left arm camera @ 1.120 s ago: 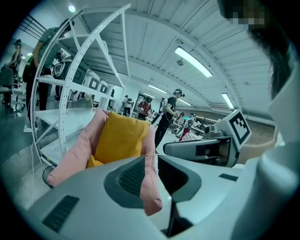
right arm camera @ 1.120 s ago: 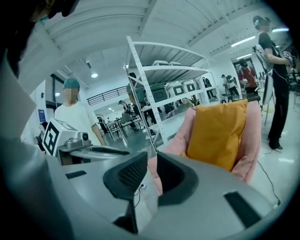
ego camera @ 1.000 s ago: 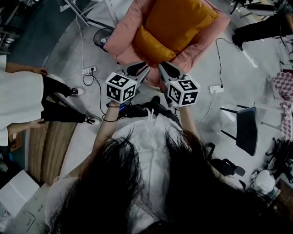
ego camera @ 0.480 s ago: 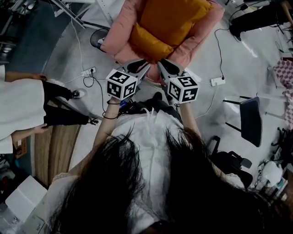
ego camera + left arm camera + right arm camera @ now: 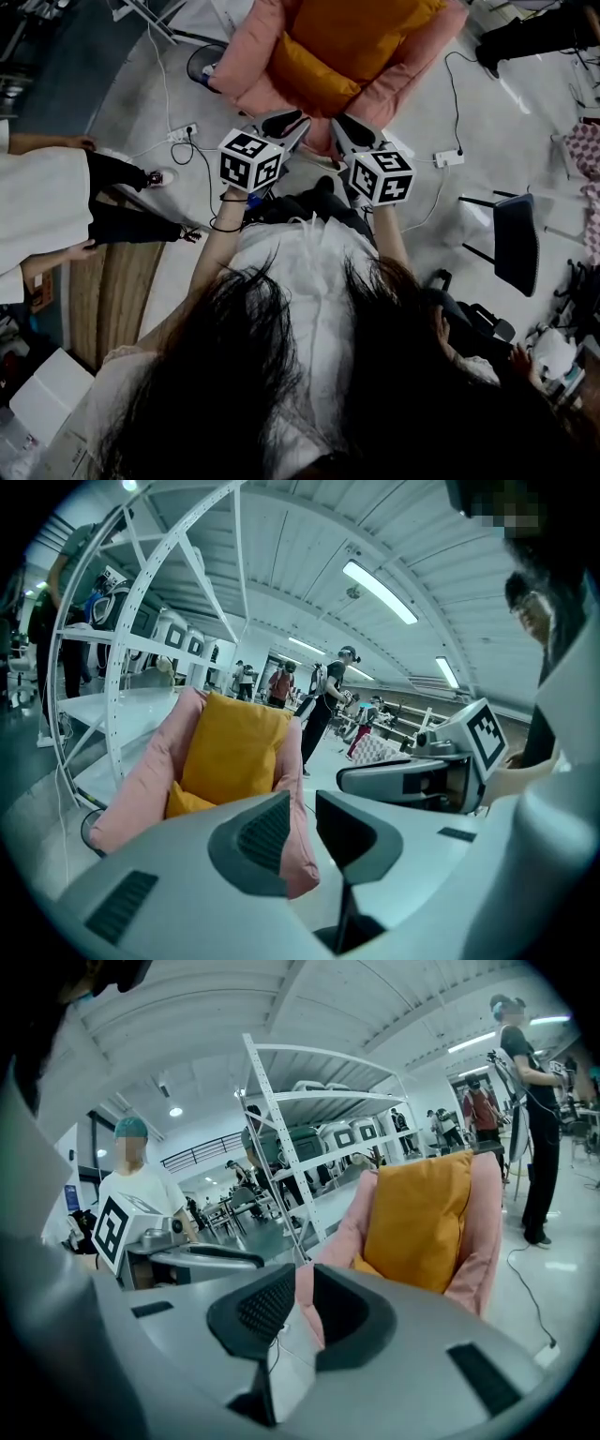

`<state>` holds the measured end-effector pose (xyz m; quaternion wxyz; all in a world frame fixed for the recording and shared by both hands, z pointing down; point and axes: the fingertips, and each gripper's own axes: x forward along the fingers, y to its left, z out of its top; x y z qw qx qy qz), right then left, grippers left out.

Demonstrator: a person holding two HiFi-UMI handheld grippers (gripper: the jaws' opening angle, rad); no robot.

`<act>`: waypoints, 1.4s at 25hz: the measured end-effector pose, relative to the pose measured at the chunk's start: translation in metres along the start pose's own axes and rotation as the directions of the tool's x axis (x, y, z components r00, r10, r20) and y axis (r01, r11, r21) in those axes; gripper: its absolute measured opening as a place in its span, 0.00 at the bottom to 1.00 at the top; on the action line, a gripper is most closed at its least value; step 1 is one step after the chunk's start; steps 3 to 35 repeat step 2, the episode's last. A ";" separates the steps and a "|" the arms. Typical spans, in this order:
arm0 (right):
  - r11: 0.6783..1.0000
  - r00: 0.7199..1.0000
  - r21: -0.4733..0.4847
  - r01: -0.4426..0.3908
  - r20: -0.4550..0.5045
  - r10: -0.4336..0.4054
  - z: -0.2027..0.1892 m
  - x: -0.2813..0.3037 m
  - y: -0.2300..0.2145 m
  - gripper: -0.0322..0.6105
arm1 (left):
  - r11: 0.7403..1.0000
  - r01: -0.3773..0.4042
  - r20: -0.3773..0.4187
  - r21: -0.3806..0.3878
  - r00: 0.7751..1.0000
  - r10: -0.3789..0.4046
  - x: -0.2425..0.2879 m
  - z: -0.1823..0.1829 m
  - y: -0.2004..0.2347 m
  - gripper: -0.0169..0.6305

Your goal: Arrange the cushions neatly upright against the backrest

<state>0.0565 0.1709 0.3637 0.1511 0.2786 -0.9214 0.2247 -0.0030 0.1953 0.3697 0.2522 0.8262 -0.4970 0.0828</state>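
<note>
A pink armchair (image 5: 246,70) stands ahead with a large orange cushion (image 5: 361,33) upright against its backrest. A smaller orange cushion (image 5: 305,82) lies low on the seat in front of it. My left gripper (image 5: 284,123) and right gripper (image 5: 349,129) hover side by side just short of the seat's front edge, touching nothing. In the left gripper view the left gripper (image 5: 302,829) shows a narrow gap with nothing in it, the big cushion (image 5: 234,747) beyond. The right gripper (image 5: 302,1312) is the same, slightly open and holding nothing, facing the cushion (image 5: 422,1218).
A power strip (image 5: 181,143) and cables lie on the floor left of the chair, another strip (image 5: 448,157) to the right. A black chair (image 5: 506,255) stands at right. A person in white (image 5: 37,206) is at left. A white rack (image 5: 141,649) rises beside the armchair.
The head camera has swayed a little, so the armchair sits slightly differently in view. Both grippers stay in the same place before the seat, jaws unchanged.
</note>
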 end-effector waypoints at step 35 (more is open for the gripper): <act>1.000 1.000 -0.001 0.005 0.002 -0.005 -0.001 -0.001 0.000 0.16 | 1.000 -0.002 0.002 0.003 1.000 0.002 -0.002 0.000 0.002 0.17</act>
